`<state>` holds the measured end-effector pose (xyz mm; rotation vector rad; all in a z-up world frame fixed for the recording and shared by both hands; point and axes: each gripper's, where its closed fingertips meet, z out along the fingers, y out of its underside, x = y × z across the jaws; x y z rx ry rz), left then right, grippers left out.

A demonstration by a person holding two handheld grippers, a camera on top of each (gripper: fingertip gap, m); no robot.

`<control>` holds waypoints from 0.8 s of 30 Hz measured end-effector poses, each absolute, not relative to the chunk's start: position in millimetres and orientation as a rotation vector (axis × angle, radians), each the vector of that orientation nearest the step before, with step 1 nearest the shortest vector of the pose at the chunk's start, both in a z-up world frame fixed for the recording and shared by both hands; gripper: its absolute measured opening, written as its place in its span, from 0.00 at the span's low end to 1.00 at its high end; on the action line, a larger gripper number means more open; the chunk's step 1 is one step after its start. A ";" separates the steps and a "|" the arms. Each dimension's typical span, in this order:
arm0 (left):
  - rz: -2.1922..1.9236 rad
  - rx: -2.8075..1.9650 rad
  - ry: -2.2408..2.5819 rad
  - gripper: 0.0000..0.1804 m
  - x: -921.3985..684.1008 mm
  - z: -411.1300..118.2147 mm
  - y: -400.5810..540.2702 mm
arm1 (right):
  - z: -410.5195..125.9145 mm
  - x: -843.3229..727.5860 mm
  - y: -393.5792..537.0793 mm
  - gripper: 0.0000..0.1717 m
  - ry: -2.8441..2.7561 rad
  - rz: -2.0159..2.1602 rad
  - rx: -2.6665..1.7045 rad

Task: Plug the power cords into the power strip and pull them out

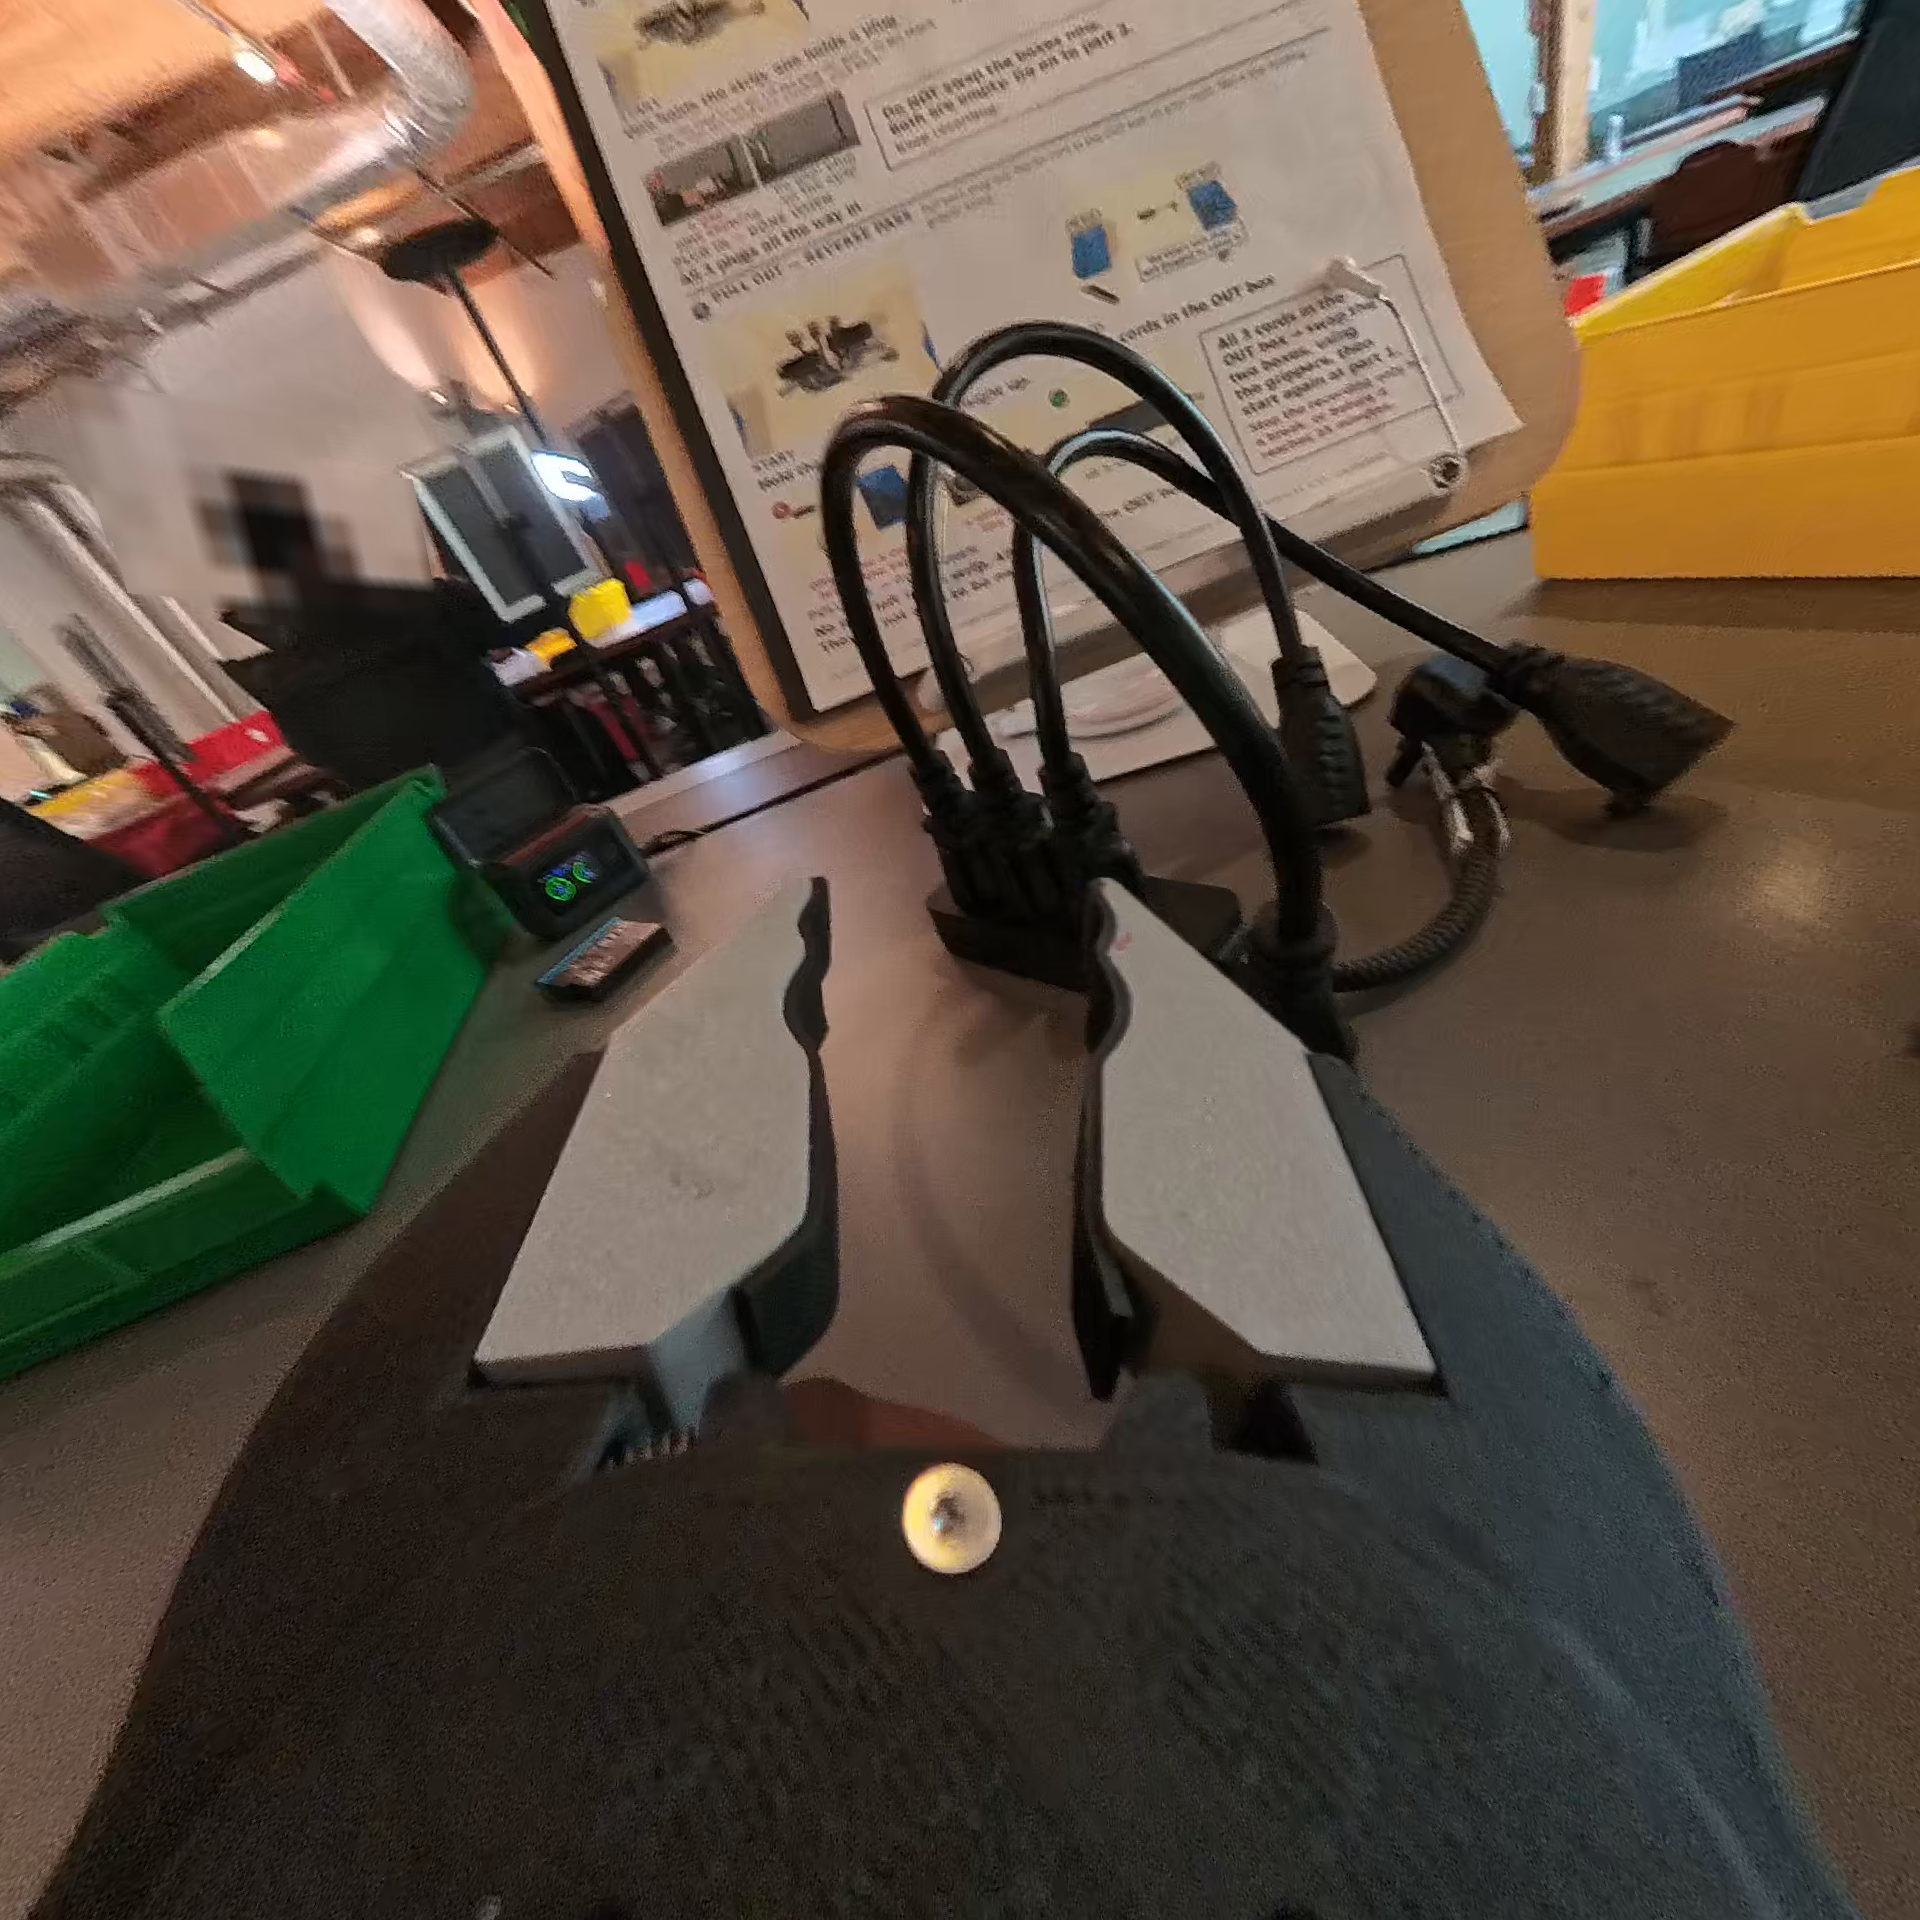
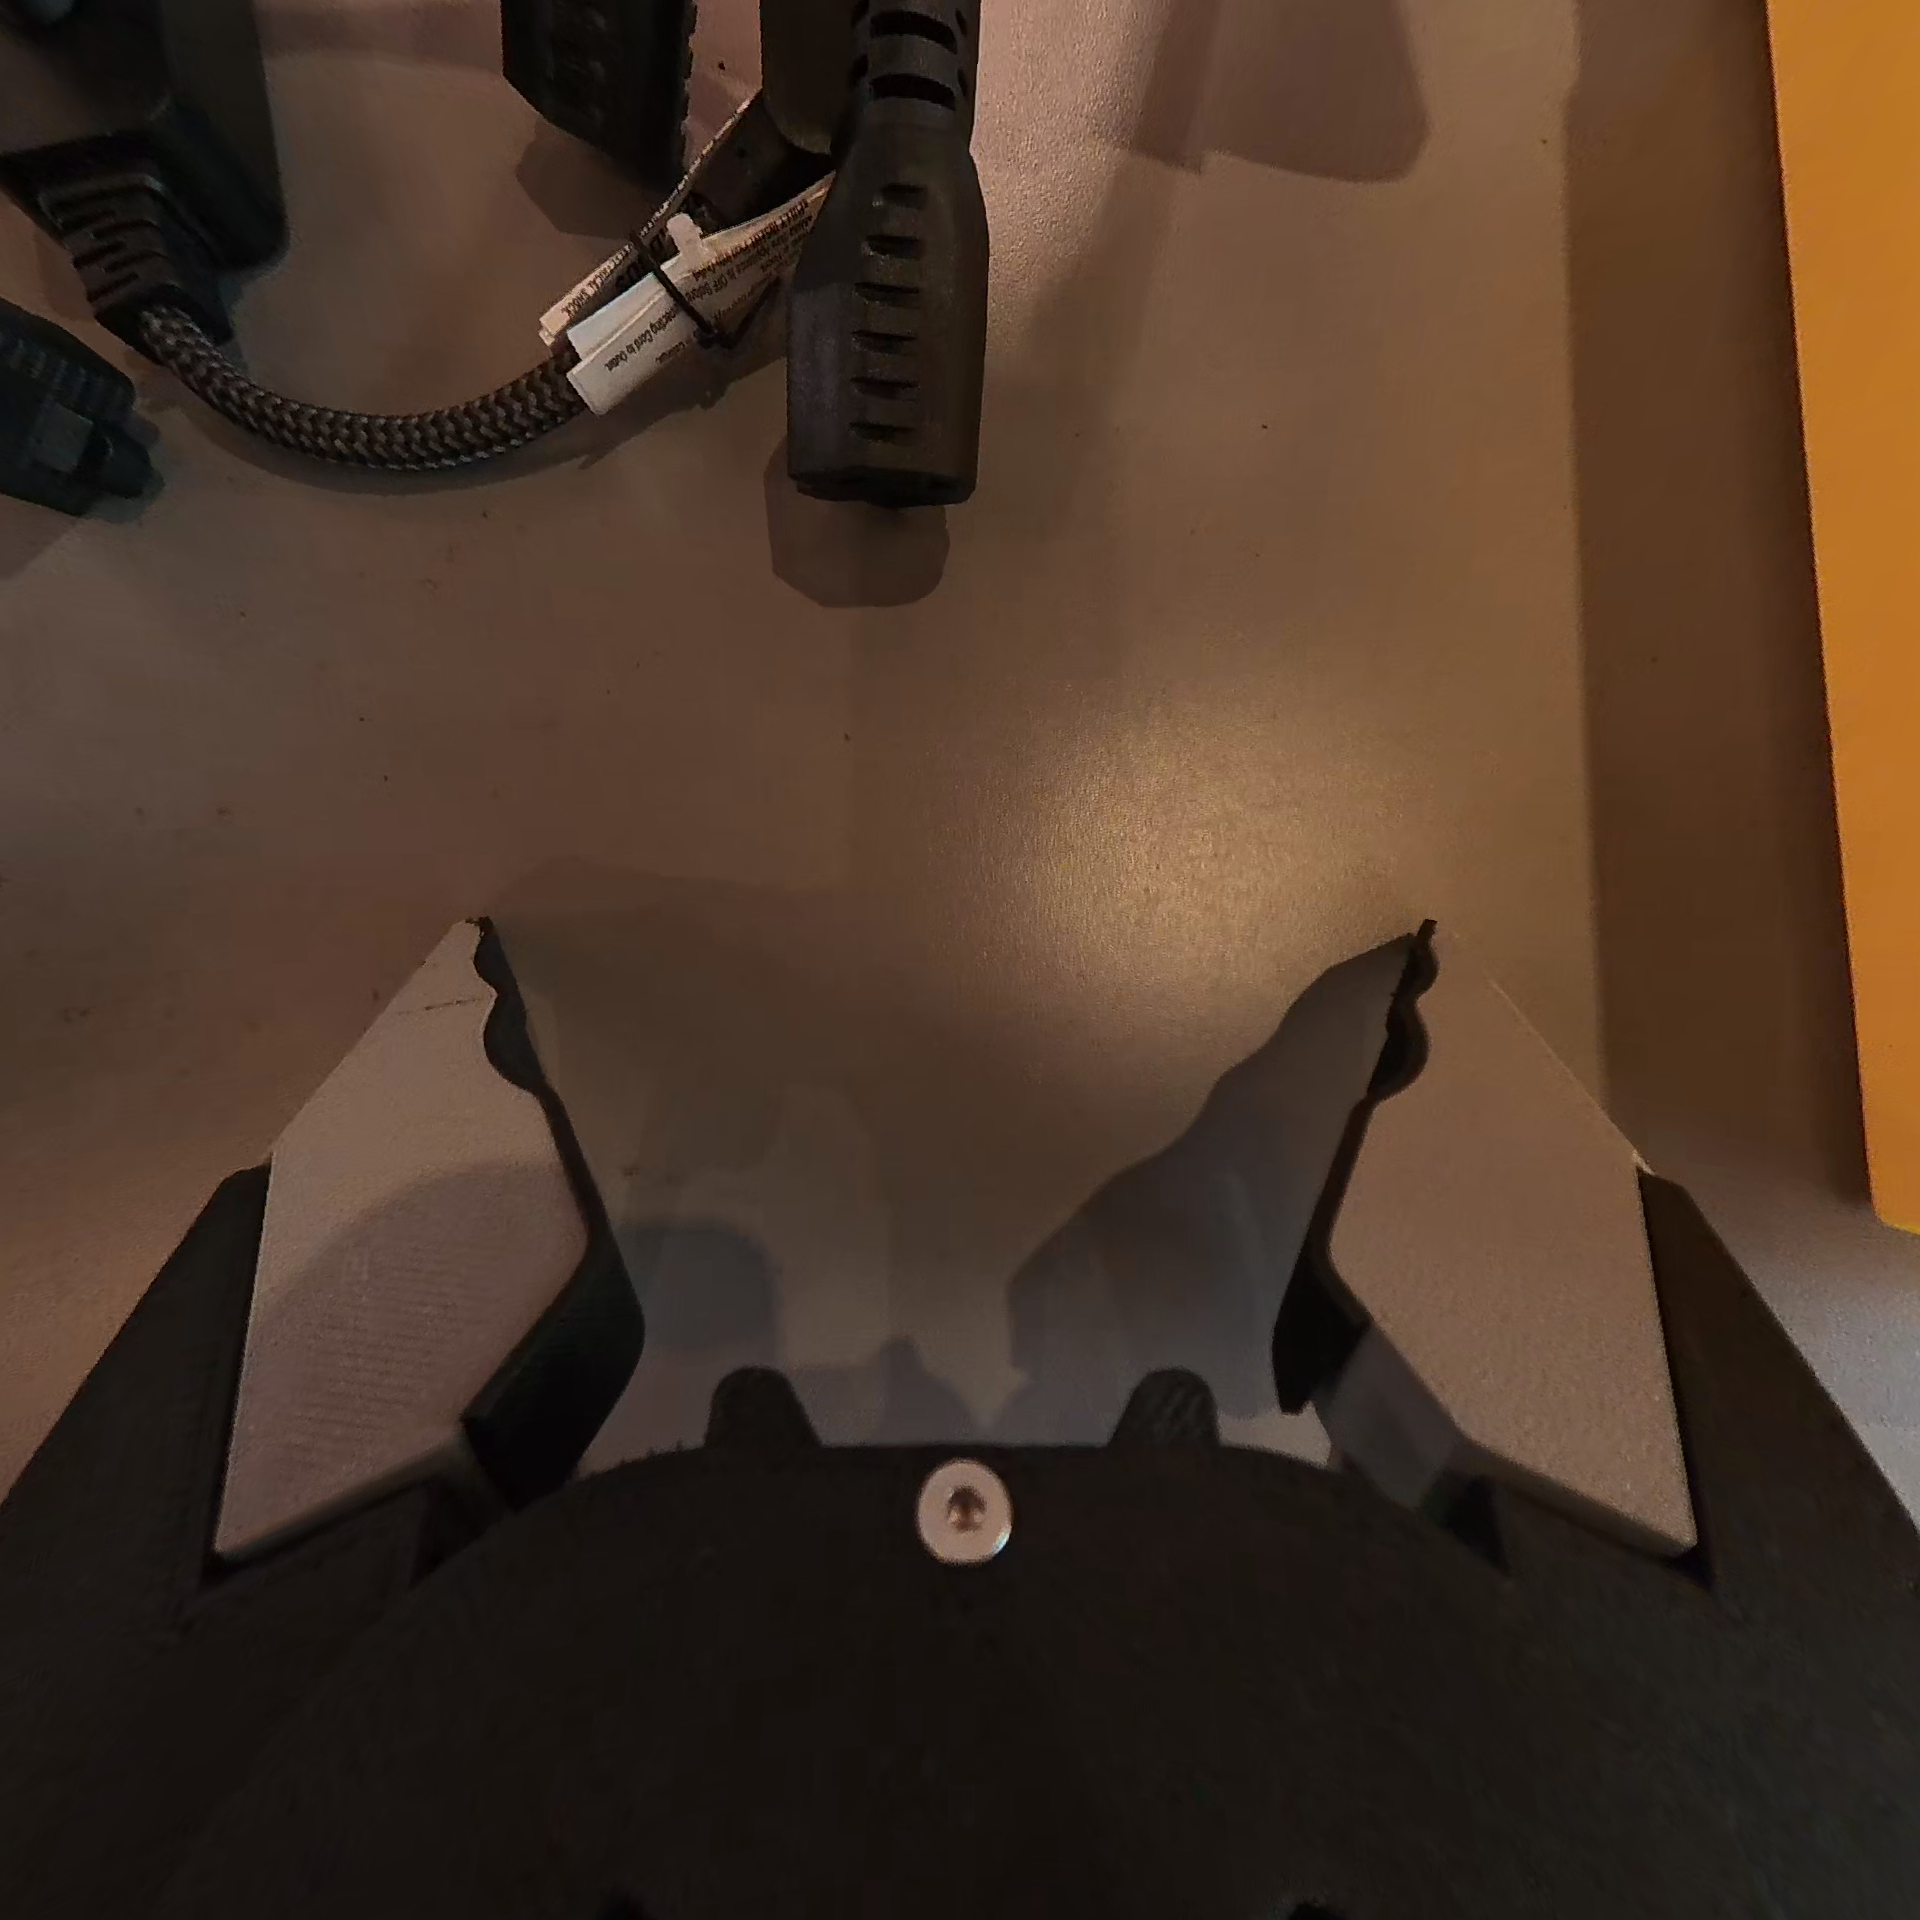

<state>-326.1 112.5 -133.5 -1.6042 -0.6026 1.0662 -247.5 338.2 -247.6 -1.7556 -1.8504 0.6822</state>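
The left claw (image 1: pixel 961 935) is parted, nothing gripped, aimed at the black power strip (image 1: pixel 1013 940) on the counter (image 1: pixel 1558 1195), where three power cords (image 1: pixel 997 821) are seen plugged in. The right claw (image 2: pixel 956 925) is spread wide over bare counter, a loose plug (image 2: pixel 883 343) lying ahead.

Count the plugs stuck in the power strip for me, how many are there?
3. They stand side by side in the black power strip, just beyond the left gripper's fingertips: left plug, middle plug, right plug. The gripper's finger may hide more.
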 end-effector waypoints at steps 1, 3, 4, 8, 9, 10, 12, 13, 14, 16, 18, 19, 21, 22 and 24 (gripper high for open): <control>1.015 -1.640 -0.600 0.30 -325.6 -138.7 115.5 | -247.6 -247.5 338.2 0.92 -1.851 0.682 -1.756; 0.903 -1.705 -0.610 0.35 -326.2 -148.5 118.9 | -247.6 -247.6 338.2 0.92 -1.851 0.682 -1.755; 0.857 -1.717 -0.629 0.36 -327.5 -151.2 118.1 | -247.7 -250.0 337.2 0.92 -1.871 0.692 -1.738; 0.743 -1.729 -0.655 0.36 -328.3 -155.2 117.1 | -247.8 -276.5 344.1 0.92 -1.850 0.676 -1.763; 0.734 -1.737 -0.643 0.36 -327.1 -155.9 118.2 | -247.8 -278.3 343.8 0.92 -1.836 0.672 -1.772; 0.725 -1.748 -0.620 0.36 -325.1 -156.6 120.4 | -247.7 -279.1 342.5 0.92 -1.836 0.675 -1.769; 0.726 -1.792 -0.584 0.36 -325.5 -160.9 122.2 | -245.6 -281.1 334.3 0.90 -1.900 0.710 -1.711; 0.723 -1.823 -0.574 0.38 -328.7 -164.8 121.5 | -241.3 -283.2 329.5 0.84 -1.917 0.749 -1.674; 0.686 -1.856 -0.570 0.39 -331.7 -169.5 121.2 | -233.3 -286.7 324.1 0.70 -1.907 0.813 -1.628; 0.557 -1.925 -0.548 0.40 -336.8 -179.6 120.1 | -210.6 -294.0 310.7 0.56 -1.869 0.973 -1.480; 0.561 -1.998 -0.497 0.37 -355.5 -187.7 109.7 | -188.3 -300.6 301.1 0.53 -1.829 1.066 -1.300; 0.598 -2.023 -0.448 0.35 -367.8 -189.1 104.3 | -181.1 -303.0 295.6 0.49 -1.838 1.089 -1.206; 0.654 -2.037 -0.335 0.32 -391.2 -188.1 98.6 | -174.6 -308.4 284.7 0.35 -1.877 1.125 -1.084; 0.647 -2.049 -0.273 0.31 -399.9 -188.8 99.8 | -173.9 -310.7 277.2 0.35 -1.905 1.164 -1.046; 0.617 -2.086 -0.188 0.31 -418.2 -191.6 105.5 | -174.5 -310.5 259.5 0.36 -1.983 1.268 -0.990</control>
